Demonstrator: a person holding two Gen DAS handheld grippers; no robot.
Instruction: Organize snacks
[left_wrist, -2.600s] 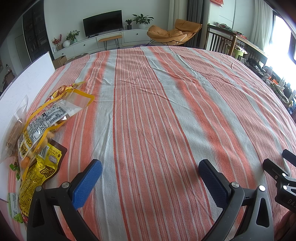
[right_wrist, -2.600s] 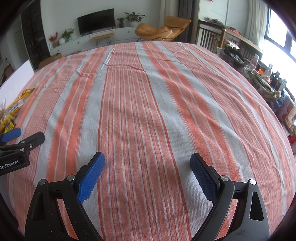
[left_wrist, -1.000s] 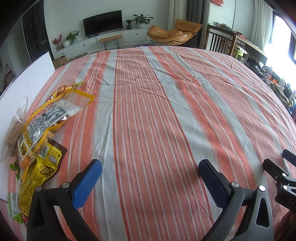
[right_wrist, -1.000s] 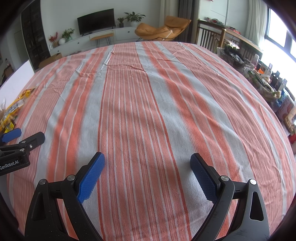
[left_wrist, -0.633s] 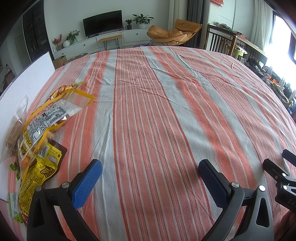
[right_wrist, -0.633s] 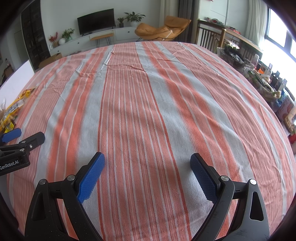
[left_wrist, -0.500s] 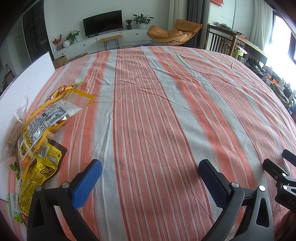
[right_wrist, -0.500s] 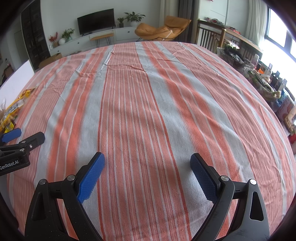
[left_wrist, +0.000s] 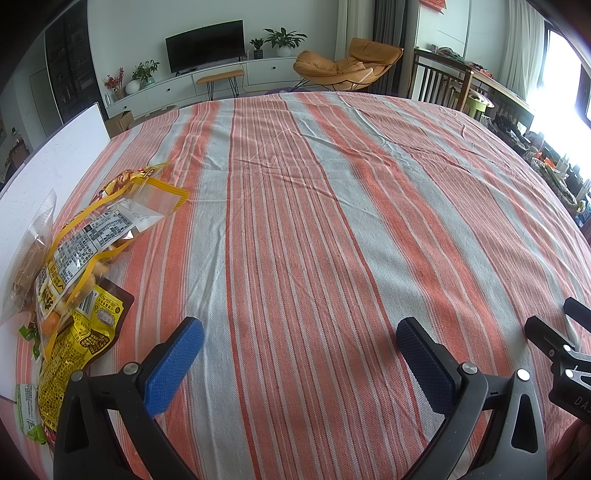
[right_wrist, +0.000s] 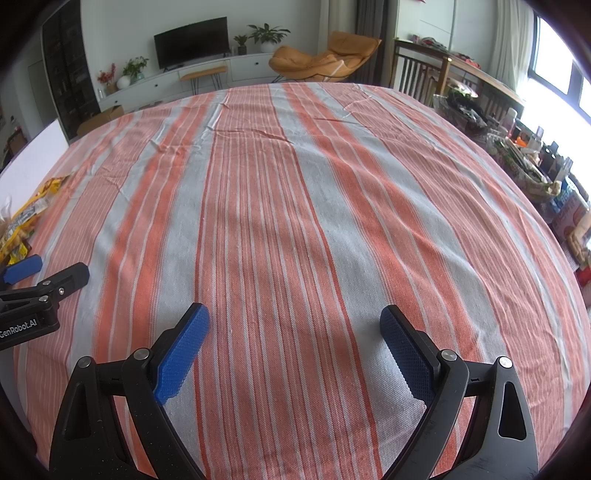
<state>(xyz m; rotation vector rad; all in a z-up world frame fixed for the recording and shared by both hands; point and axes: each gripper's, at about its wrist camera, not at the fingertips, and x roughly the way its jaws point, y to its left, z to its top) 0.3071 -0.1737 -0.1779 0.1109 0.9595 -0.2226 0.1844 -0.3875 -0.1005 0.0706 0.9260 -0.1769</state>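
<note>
Several snack bags lie in a heap at the table's left edge: a clear bag with yellow trim (left_wrist: 107, 229), a yellow and brown packet (left_wrist: 81, 332), a clear bag with brown contents (left_wrist: 29, 251) and a small green-edged packet (left_wrist: 27, 417). My left gripper (left_wrist: 299, 343) hovers open just right of the heap, nothing between its blue pads. My right gripper (right_wrist: 293, 332) is open over bare cloth at the table's near middle. The right wrist view catches the snack heap (right_wrist: 22, 221) at far left and the left gripper (right_wrist: 44, 280) beside it.
An orange and grey striped tablecloth (left_wrist: 332, 184) covers the whole table. A white board (left_wrist: 55, 155) borders the left side. Cluttered shelves with boxes (right_wrist: 535, 177) stand off the right edge. A TV unit and an orange lounge chair (left_wrist: 343, 62) are beyond the far edge.
</note>
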